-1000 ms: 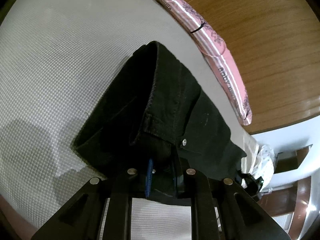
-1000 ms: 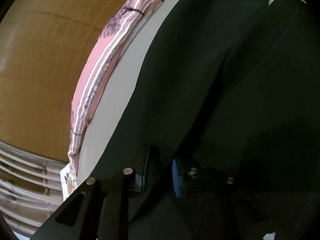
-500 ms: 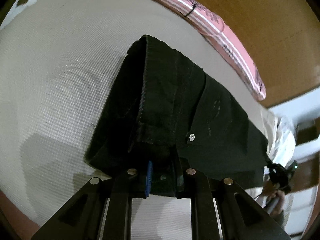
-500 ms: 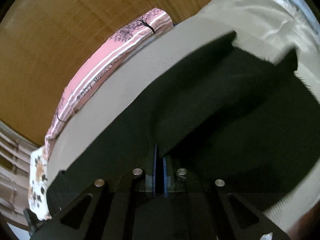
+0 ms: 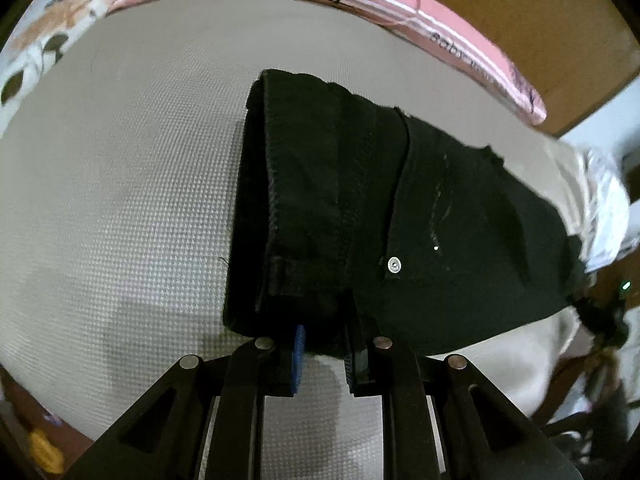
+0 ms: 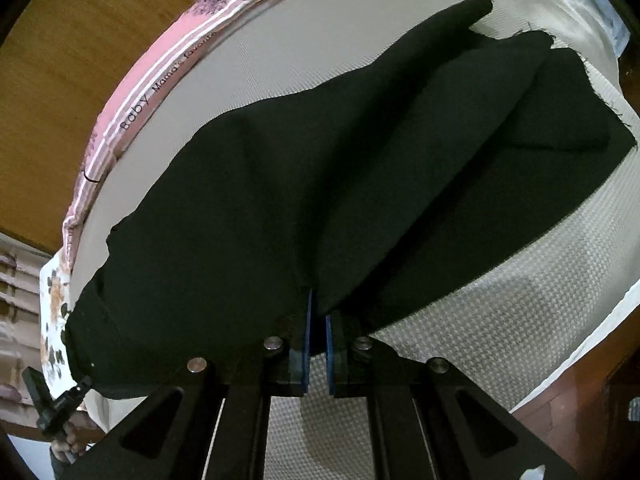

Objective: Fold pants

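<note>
Black pants (image 5: 360,216) lie stretched over a white textured mat (image 5: 120,200). In the left wrist view my left gripper (image 5: 325,344) is shut on the waistband end, near a silver rivet (image 5: 394,266), and holds that fold slightly raised. In the right wrist view the pants (image 6: 320,184) run from the waist at lower left to the leg hems (image 6: 540,52) at upper right. My right gripper (image 6: 317,332) is shut on the near edge of the legs, where a fold rises.
A pink striped cloth (image 5: 400,8) borders the mat's far edge, also visible in the right wrist view (image 6: 160,88). Wooden floor (image 6: 80,40) lies beyond. A floral cloth (image 5: 48,32) is at the left corner. The mat's edge (image 6: 600,320) drops off at right.
Both grippers have swung with the pants, so the garment now lies lower and more spread on the mat. The right gripper closed on the leg edge within the last second.
</note>
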`<state>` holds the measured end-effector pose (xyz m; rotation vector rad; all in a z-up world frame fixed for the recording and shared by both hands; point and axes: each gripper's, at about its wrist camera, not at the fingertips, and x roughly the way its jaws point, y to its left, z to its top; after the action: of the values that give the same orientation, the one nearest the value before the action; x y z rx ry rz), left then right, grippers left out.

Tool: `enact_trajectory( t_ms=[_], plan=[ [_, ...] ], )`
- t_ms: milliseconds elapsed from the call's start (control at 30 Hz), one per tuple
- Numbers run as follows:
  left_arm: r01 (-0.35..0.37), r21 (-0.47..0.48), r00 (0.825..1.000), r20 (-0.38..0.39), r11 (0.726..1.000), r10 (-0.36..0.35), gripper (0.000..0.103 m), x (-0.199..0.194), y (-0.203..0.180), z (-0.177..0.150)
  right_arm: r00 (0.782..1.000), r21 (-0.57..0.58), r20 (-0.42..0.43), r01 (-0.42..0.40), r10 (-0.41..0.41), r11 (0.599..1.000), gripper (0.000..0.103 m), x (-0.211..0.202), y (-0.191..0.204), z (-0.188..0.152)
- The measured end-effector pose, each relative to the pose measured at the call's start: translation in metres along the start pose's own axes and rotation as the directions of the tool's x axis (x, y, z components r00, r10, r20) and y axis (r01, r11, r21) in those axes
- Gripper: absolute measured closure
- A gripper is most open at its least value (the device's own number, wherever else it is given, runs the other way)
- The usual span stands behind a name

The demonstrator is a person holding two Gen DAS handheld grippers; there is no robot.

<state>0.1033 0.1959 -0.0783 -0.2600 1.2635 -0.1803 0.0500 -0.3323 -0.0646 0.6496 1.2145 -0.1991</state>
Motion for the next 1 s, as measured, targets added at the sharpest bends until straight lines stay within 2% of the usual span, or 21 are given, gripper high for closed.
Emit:
enact_trajectory(
  t_ms=[100, 233, 333, 400, 500, 600, 767, 900, 1000],
  plan=[
    [-0.023, 0.003, 1.0, 0.013, 1.0, 0.023, 0.084, -0.001, -0.002, -0.002, 0.999, 0.023, -0.006, -0.042, 0.042, 0.999, 0.093, -0.001, -0.004, 0.002],
    [0.028, -0.053, 0.999, 0.028, 0.998, -0.027, 0.079, -0.01, 0.007, -0.004, 0.99, 0.134, 0.026, -0.137, 0.135, 0.981, 0.089, -0.006, -0.026, 0.006],
    [0.069, -0.081, 0.997, 0.04, 0.994, -0.065, 0.076, -0.021, 0.01, -0.006, 0.986, 0.2, 0.085, -0.155, 0.14, 0.967, 0.082, -0.015, -0.046, 0.014],
    [0.09, -0.073, 0.995, 0.048, 0.993, -0.086, 0.075, -0.029, 0.009, -0.009, 0.983, 0.225, 0.124, -0.164, 0.139, 0.961, 0.081, -0.021, -0.064, 0.021],
    [0.057, -0.059, 0.998, 0.042, 0.997, -0.055, 0.074, -0.036, 0.006, -0.01, 0.971, 0.279, 0.173, -0.209, 0.165, 0.937, 0.081, -0.025, -0.089, 0.033],
    [0.006, -0.094, 0.999, 0.054, 0.996, -0.001, 0.074, -0.043, 0.012, -0.013, 0.96, 0.33, 0.229, -0.232, 0.161, 0.915, 0.081, -0.028, -0.113, 0.048],
    [-0.002, -0.146, 0.984, 0.174, 0.989, 0.027, 0.074, -0.066, 0.01, -0.007, 0.943, 0.355, 0.267, -0.286, 0.197, 0.89, 0.08, -0.032, -0.13, 0.064],
    [0.029, -0.065, 0.977, 0.213, 0.997, -0.014, 0.074, -0.067, -0.023, 0.004, 0.937, 0.361, 0.279, -0.305, 0.21, 0.881, 0.08, -0.032, -0.134, 0.072],
    [0.093, 0.029, 0.977, 0.188, 0.995, -0.097, 0.074, -0.047, -0.06, 0.011, 0.934, 0.35, 0.293, -0.304, 0.205, 0.886, 0.08, -0.034, -0.132, 0.075]
  ],
)
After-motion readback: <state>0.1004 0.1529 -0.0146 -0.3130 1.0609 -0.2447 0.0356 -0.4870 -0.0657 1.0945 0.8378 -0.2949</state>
